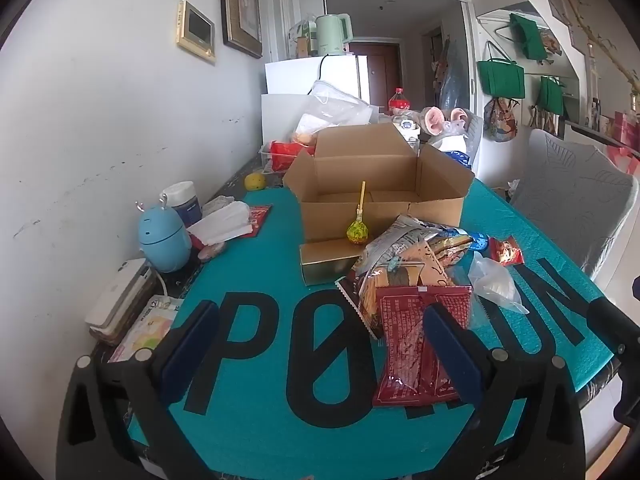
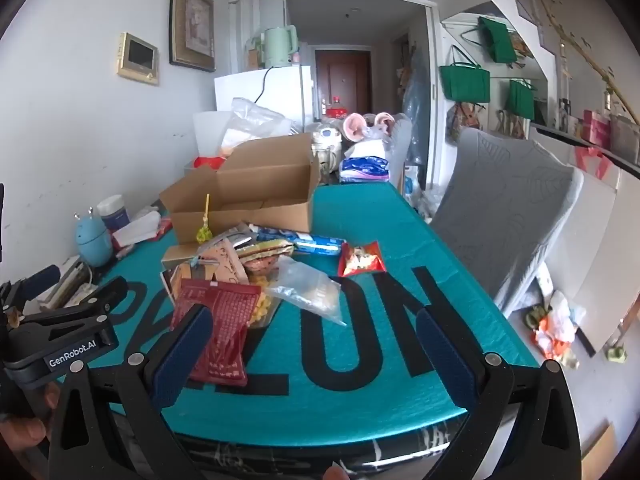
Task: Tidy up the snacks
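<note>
Behind the snack pile (image 1: pixel 416 264), an open cardboard box (image 1: pixel 380 184) looks unfilled; both hand-held grippers (image 1: pixel 320 344) (image 2: pixel 316 352) are released.

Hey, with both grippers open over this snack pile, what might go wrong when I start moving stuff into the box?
1. The red packet lies partly on other wrappers in the heap, so pulling it may drag neighbours along.
2. The lollipop leans upright against the cardboard box; bumping it may topple it.
3. The clear plastic bag looks slippery and might slip from the fingers.

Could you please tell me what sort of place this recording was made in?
Probably a lived-in flat: a cluttered dining table by a white fridge with a kettle on top, and handbags on the wall.
</note>
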### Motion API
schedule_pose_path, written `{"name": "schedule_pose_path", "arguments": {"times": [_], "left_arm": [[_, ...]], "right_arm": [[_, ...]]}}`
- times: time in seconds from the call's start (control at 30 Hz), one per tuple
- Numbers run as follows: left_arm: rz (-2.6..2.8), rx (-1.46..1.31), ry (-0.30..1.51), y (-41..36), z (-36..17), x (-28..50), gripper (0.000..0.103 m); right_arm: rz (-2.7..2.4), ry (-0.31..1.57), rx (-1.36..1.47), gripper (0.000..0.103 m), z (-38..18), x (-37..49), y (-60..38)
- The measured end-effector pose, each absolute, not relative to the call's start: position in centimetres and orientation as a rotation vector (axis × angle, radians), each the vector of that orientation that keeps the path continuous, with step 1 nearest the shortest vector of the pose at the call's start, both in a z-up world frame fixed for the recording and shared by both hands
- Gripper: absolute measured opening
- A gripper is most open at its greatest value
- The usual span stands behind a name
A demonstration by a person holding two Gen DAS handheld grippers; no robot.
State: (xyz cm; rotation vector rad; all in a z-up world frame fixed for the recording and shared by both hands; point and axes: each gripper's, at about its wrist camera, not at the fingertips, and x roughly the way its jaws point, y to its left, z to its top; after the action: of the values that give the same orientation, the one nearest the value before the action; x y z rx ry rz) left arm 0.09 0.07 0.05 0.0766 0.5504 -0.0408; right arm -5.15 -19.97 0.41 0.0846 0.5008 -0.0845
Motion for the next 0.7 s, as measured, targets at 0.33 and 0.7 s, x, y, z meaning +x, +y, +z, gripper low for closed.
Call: {"name": "schedule_pose_path", "arguments": {"times": [0.33, 0.7], "left_arm": [[-0.048, 0.072, 0.518, 0.43, 0.43, -0.18, 0.103], [-0.06, 0.064, 0.524, 0.44, 0.34, -0.29, 0.103]], "right_arm": [[-0.088, 0.498, 0.083, 0.103, 0.36, -5.19, -19.99], [-0.087, 0.497, 0.08, 0.103, 0.45, -5.2, -19.89]]}}
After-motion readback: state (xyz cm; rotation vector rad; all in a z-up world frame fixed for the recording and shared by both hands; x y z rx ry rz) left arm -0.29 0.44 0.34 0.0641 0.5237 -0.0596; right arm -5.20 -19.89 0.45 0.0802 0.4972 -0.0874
